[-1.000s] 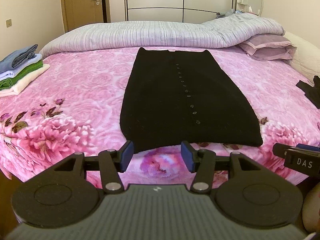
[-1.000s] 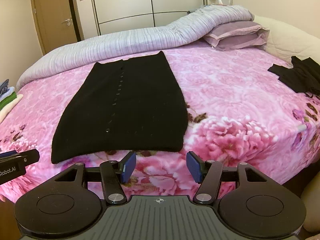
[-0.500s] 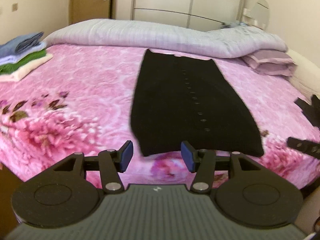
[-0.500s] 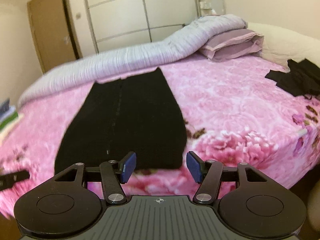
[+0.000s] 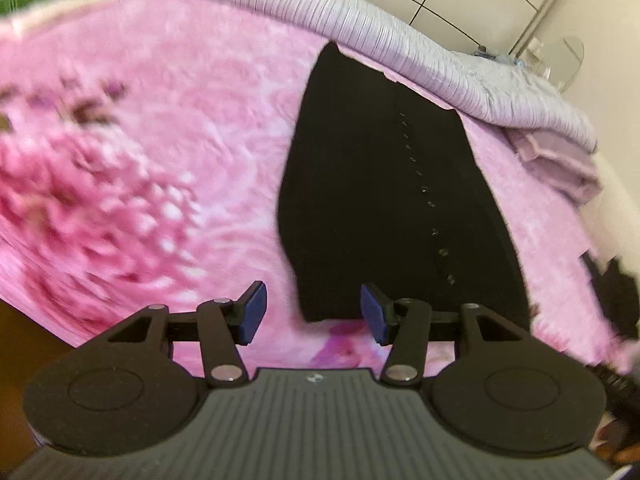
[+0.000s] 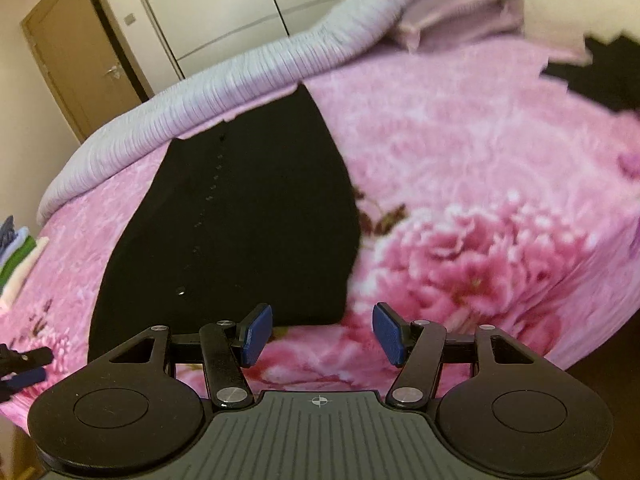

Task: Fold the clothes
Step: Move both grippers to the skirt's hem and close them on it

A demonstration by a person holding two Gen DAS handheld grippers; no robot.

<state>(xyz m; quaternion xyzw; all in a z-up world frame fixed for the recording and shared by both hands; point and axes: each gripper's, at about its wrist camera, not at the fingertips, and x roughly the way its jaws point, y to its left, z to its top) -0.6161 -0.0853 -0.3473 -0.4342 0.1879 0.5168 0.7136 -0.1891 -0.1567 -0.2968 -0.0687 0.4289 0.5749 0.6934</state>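
A long black buttoned garment (image 5: 384, 184) (image 6: 240, 220) lies flat on the pink floral bedspread (image 5: 140, 152) (image 6: 480, 184), its near hem toward me. My left gripper (image 5: 312, 312) is open, its blue pads either side of the hem's near left corner, with nothing between them. My right gripper (image 6: 322, 332) is open too, hovering just in front of the hem's near right corner. The left gripper's tip (image 6: 24, 364) shows at the left edge of the right wrist view. Both views are tilted and blurred.
A grey striped duvet (image 5: 360, 20) (image 6: 240, 88) is rolled along the far side, with lilac pillows (image 5: 560, 164) beyond. A stack of folded clothes (image 6: 16, 260) sits at the left. More black clothing (image 6: 600, 68) (image 5: 616, 292) lies at the right. Wardrobe and door stand behind.
Both grippers have moved down and closer to the garment's near hem and tilted, the left toward its left corner, the right toward its right corner. Both stayed open.
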